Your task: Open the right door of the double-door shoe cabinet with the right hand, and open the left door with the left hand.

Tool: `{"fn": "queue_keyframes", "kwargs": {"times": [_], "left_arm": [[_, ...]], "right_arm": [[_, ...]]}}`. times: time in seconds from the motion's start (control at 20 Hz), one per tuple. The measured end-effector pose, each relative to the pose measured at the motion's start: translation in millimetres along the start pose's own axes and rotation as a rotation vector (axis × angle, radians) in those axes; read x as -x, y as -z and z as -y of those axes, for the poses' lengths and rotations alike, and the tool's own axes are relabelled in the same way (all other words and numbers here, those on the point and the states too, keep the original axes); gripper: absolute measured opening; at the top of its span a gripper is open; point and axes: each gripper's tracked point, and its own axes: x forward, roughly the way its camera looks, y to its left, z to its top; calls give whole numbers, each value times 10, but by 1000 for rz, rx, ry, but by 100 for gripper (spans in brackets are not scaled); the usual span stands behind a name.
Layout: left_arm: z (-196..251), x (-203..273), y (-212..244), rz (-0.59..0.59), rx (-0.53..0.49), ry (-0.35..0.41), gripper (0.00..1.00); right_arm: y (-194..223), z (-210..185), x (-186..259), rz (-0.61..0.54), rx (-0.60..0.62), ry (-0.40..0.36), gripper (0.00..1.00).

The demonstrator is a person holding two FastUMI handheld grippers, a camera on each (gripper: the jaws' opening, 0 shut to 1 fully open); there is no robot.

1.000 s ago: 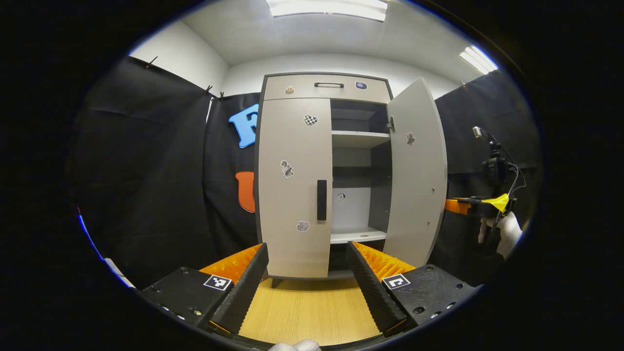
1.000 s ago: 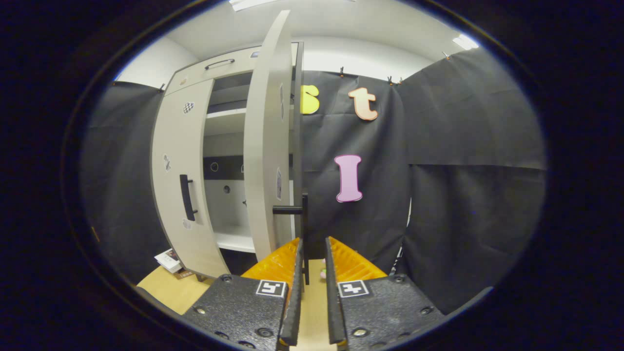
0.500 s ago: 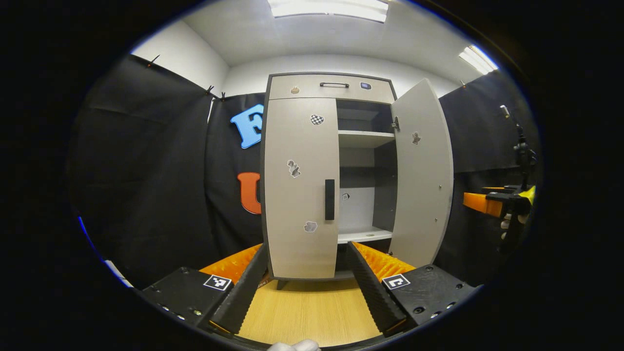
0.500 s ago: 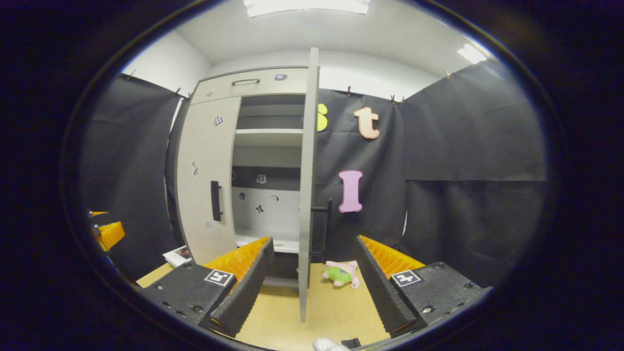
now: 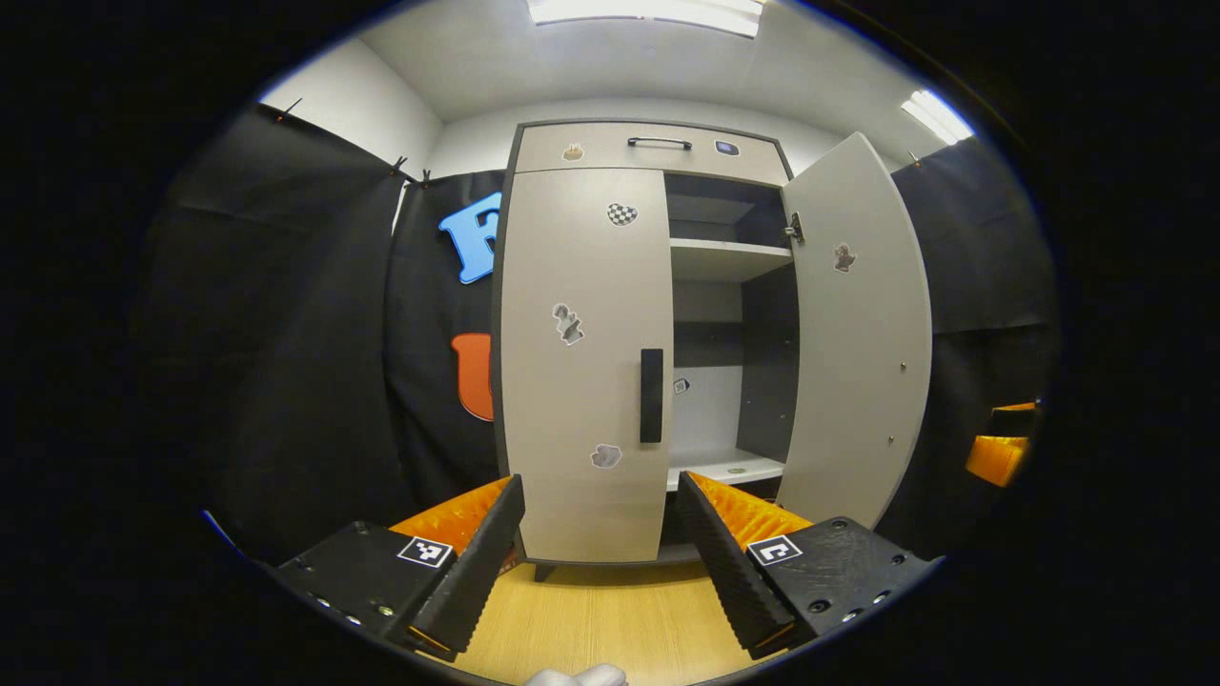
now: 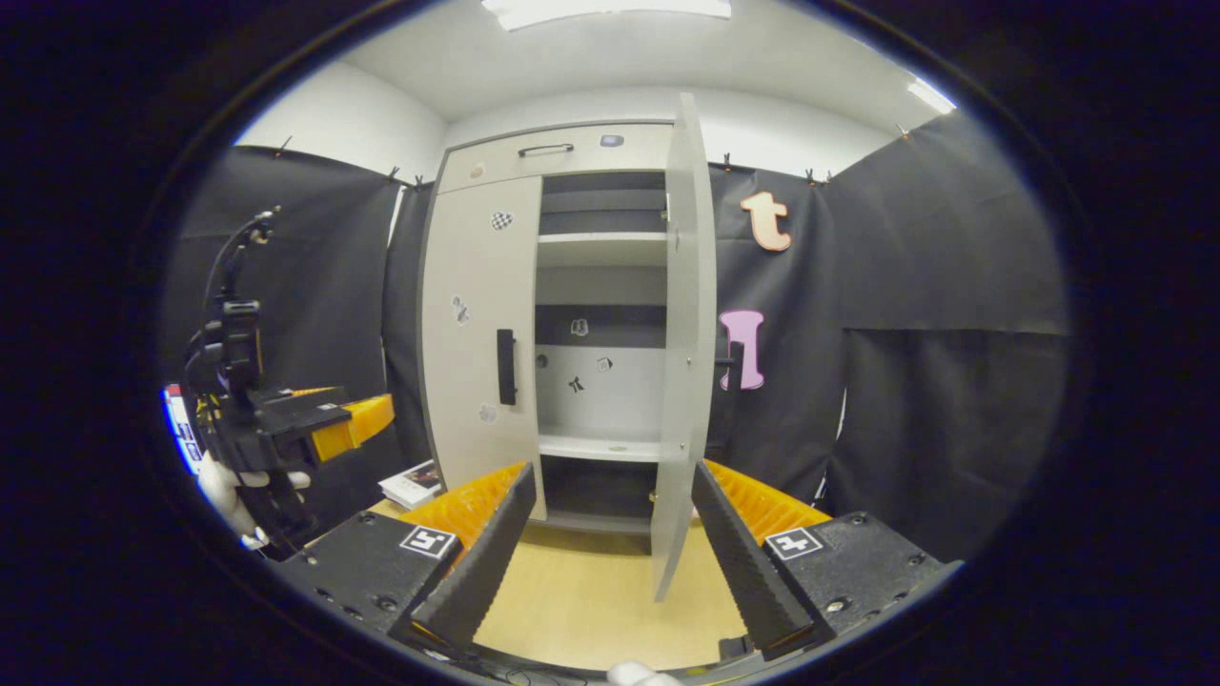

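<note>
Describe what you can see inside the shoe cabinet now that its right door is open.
Inside the shoe cabinet, past the open right door, two pale shelves and small stickers on the back panel show. The closed left door covers the left half.

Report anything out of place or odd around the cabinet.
Nothing looks damaged or spilled. The right door stands wide open and the left door is still closed, as the task would have it. A small booklet lies on the floor beside the cabinet.

Both views face the shoe cabinet (image 5: 610, 333) frontally (fairly near).
</note>
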Motion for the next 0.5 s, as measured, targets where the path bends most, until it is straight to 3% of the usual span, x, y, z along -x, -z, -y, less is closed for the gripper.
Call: {"fn": "queue_keyframes", "kwargs": {"times": [0.5], "left_arm": [[348,-1350,-50,-14,-13,27,96]], "right_arm": [[-50,84,-81,11,-6,29,100]]}}
